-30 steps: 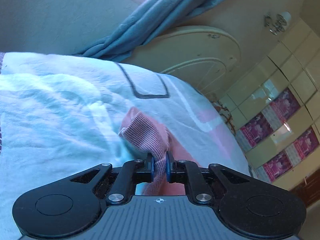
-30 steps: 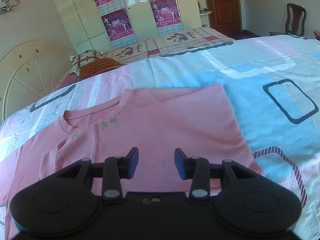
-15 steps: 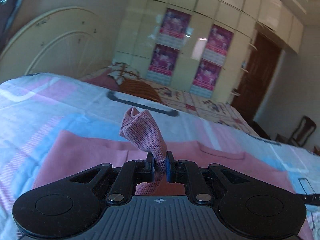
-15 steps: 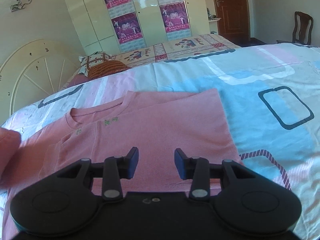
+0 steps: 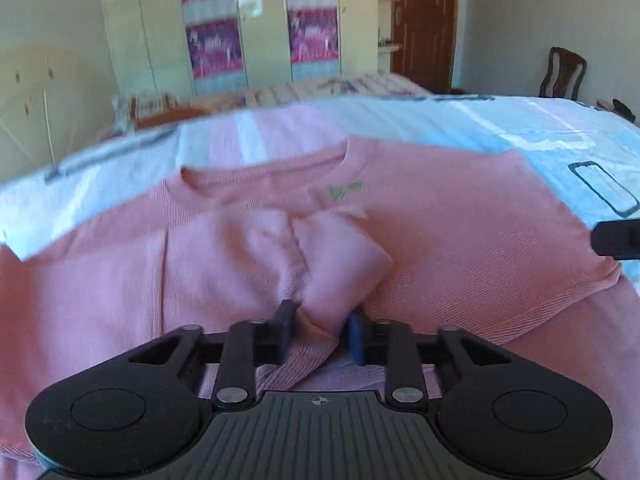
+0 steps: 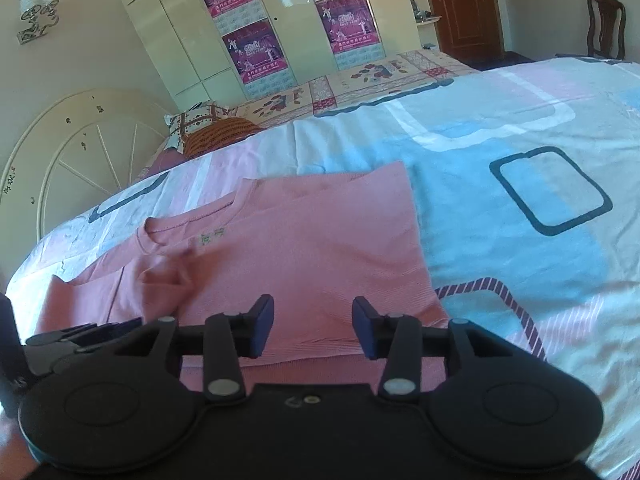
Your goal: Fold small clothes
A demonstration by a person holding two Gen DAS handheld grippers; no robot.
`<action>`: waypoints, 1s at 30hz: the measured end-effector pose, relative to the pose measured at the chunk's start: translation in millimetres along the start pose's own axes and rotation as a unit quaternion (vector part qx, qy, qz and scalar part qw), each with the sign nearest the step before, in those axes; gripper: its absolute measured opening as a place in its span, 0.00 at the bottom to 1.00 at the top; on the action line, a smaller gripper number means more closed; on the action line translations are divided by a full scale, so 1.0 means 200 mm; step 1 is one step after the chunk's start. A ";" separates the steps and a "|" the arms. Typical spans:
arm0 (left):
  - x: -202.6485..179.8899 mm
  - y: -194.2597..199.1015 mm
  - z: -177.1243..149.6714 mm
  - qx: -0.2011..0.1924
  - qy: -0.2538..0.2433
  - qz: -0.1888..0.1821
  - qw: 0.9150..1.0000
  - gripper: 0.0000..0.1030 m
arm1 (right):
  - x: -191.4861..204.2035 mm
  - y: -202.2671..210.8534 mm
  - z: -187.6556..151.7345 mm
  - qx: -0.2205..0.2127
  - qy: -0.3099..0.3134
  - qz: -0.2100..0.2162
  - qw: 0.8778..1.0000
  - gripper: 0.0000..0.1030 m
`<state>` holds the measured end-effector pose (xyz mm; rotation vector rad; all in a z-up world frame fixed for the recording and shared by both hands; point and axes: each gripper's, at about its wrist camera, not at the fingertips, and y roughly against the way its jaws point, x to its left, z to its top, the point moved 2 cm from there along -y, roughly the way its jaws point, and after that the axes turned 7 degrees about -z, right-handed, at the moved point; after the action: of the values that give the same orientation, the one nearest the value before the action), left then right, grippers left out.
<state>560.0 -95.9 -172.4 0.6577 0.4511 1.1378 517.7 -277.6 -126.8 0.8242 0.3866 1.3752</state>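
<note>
A pink knit sweater (image 5: 460,240) lies flat on the bed, neckline away from me; it also shows in the right wrist view (image 6: 320,248). Its left sleeve (image 5: 336,264) is folded across the chest, with the cuff lying between the fingers of my left gripper (image 5: 320,332). The left jaws stand partly apart with the cloth loose between them. My right gripper (image 6: 313,330) is open and empty, hovering over the sweater's lower hem. The left gripper's body shows at the left edge of the right wrist view (image 6: 80,336).
The bed has a sheet (image 6: 540,152) with blue, pink and white patches. A cream headboard (image 6: 60,152) and pillows (image 6: 212,128) are at the far left. Wardrobes with posters (image 6: 256,48), a brown door (image 6: 464,8) and a chair (image 6: 604,28) stand behind.
My left gripper carried the sleeve cuff across over the sweater's chest, lowered it, and its jaws opened from shut on the cuff. The right gripper stayed open and nearly still.
</note>
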 end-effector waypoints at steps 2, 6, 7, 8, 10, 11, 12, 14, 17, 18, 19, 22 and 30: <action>0.00 0.09 -0.01 -0.011 0.011 -0.012 1.000 0.55 | 0.01 -0.02 0.00 0.008 -0.006 0.013 1.000 0.43; 0.17 0.35 -0.11 -0.058 0.030 0.007 0.998 0.62 | 0.09 -0.10 -0.02 0.031 -0.026 0.056 0.998 0.43; 0.24 0.41 -0.14 -0.064 0.034 0.024 0.997 0.62 | 0.12 -0.12 -0.02 0.038 -0.032 0.071 0.996 0.43; 0.32 0.48 -0.19 -0.071 0.042 0.040 0.996 0.62 | 0.15 -0.15 -0.03 0.045 -0.037 0.085 0.995 0.43; 0.46 0.61 -0.30 -0.072 0.055 0.066 0.994 0.62 | 0.22 -0.20 -0.04 0.062 -0.049 0.113 0.990 0.43; 0.55 0.65 -0.36 -0.066 0.059 0.089 0.992 0.62 | 0.25 -0.23 -0.05 0.071 -0.054 0.123 0.988 0.43; 0.62 0.68 -0.42 -0.054 0.064 0.107 0.991 0.62 | 0.29 -0.27 -0.06 0.082 -0.057 0.129 0.987 0.43; 0.77 0.66 -0.51 -0.019 0.083 0.131 0.988 0.61 | 0.35 -0.33 -0.07 0.096 -0.058 0.137 0.984 0.43; 0.90 0.62 -0.59 -0.005 0.098 0.149 0.984 0.61 | 0.44 -0.40 -0.08 0.106 -0.056 0.137 0.983 0.42; 0.92 0.61 -0.59 -0.007 0.103 0.149 0.984 0.61 | 0.48 -0.42 -0.07 0.101 -0.048 0.131 0.985 0.37; 0.95 0.58 -0.59 -0.011 0.108 0.147 0.983 0.61 | 0.51 -0.43 -0.07 0.098 -0.039 0.122 0.987 0.29; 0.99 0.52 -0.57 -0.015 0.120 0.142 0.982 0.59 | 0.57 -0.42 -0.04 0.085 -0.007 0.104 0.991 0.07; 1.06 0.42 -0.54 -0.018 0.135 0.122 0.983 0.28 | 0.62 0.01 0.15 -0.093 0.099 0.069 0.988 0.06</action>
<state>511.3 150.2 -194.8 0.5377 0.5906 1.4736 560.4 -168.2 -79.5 0.5704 0.3518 1.6018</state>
